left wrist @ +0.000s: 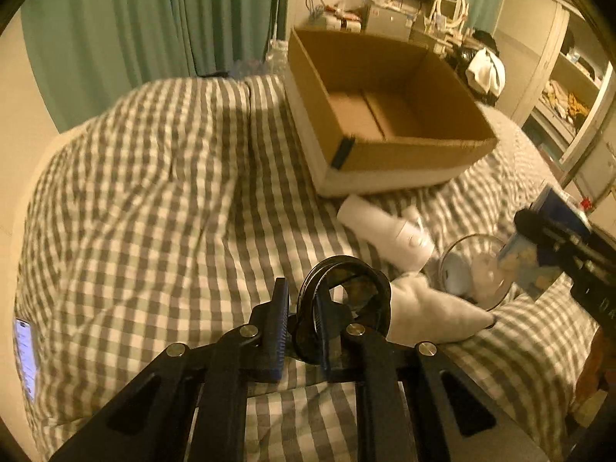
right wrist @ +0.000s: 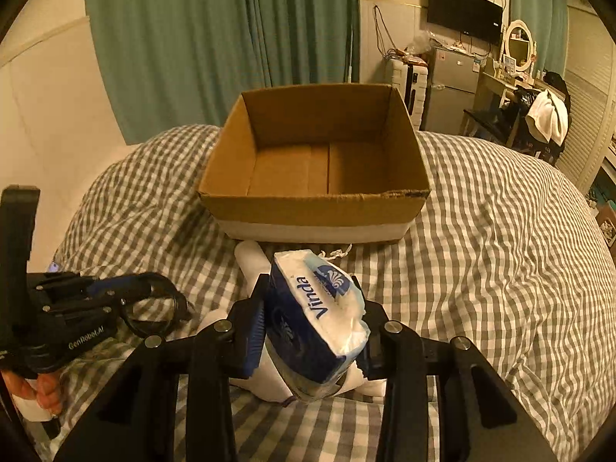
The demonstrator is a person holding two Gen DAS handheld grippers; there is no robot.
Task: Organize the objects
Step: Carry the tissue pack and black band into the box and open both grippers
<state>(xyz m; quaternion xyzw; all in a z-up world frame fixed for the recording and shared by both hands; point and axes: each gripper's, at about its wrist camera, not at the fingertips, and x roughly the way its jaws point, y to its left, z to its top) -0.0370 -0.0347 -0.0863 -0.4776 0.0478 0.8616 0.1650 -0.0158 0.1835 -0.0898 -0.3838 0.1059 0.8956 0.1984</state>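
An open, empty cardboard box [left wrist: 385, 115] stands on the checked bedspread; it also shows in the right wrist view [right wrist: 315, 177]. My left gripper [left wrist: 304, 327] is shut on a black ring-shaped object [left wrist: 346, 296], held above the bed; it shows at the left of the right wrist view [right wrist: 154, 308]. My right gripper [right wrist: 312, 331] is shut on a blue and white Vinda tissue pack [right wrist: 319, 319], held above the bed in front of the box; it shows at the right of the left wrist view [left wrist: 539, 261].
A white bottle [left wrist: 385, 231] lies on the bed in front of the box, beside a glass bowl [left wrist: 473, 269] and a white cloth [left wrist: 431, 308]. A lit phone [left wrist: 25, 358] lies at the bed's left edge. Green curtains [right wrist: 215, 38], a fridge [right wrist: 450, 92] and shelves [left wrist: 569, 88] stand behind.
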